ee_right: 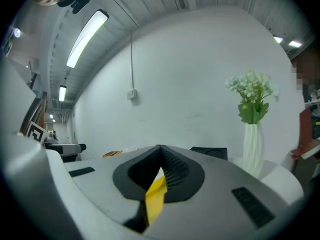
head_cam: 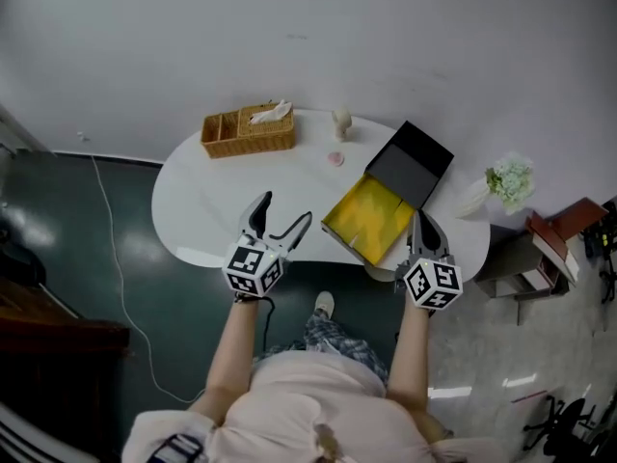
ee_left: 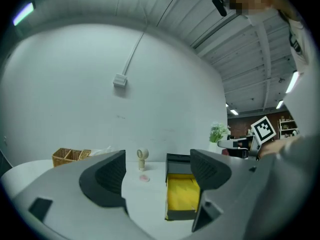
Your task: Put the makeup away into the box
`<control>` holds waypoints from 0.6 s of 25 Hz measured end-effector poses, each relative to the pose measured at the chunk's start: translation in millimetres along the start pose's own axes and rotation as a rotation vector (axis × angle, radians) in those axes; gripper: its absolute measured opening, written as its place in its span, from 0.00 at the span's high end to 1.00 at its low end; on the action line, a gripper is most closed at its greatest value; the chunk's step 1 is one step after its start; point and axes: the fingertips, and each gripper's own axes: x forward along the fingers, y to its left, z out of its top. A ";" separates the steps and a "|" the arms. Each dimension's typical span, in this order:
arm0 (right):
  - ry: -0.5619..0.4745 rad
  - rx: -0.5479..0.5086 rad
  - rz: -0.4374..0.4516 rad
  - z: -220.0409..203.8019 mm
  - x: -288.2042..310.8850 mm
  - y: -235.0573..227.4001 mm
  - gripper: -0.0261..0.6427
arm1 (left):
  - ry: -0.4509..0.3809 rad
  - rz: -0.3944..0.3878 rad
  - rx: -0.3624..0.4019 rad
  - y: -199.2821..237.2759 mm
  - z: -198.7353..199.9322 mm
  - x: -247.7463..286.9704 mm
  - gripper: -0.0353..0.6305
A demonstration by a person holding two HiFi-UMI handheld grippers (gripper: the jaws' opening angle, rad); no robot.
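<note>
An open black box point(head_cam: 368, 220) with a yellow lining lies on the white oval table point(head_cam: 207, 205), its black lid point(head_cam: 410, 165) raised behind it. A small pink round makeup item point(head_cam: 335, 158) and a cream fan-shaped piece point(head_cam: 341, 121) sit further back. My left gripper point(head_cam: 287, 207) hovers open over the table's front, left of the box, holding nothing. In the left gripper view the box point(ee_left: 182, 194) and pink item point(ee_left: 144, 177) show between the jaws. My right gripper point(head_cam: 421, 220) is shut beside the box's near right corner; its view point(ee_right: 160, 149) shows a yellow sliver through the slit.
A wicker basket point(head_cam: 247, 131) with tissue stands at the table's back left. A white vase of flowers point(head_cam: 508, 181) stands at the right end, with books point(head_cam: 559, 234) on a low stand past the edge. A cable point(head_cam: 111, 249) trails over the dark floor at left.
</note>
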 end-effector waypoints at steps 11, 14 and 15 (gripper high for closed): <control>0.032 -0.001 0.054 16.5 107.4 -10.4 0.94 | 0.034 0.038 -0.016 43.2 3.8 96.1 0.36; 0.037 0.000 0.051 16.9 122.0 -8.8 0.94 | 0.055 0.019 -0.010 48.2 1.5 112.0 0.36; 0.043 0.001 0.053 16.9 127.3 -8.0 0.94 | 0.061 0.016 -0.014 50.1 1.4 117.6 0.36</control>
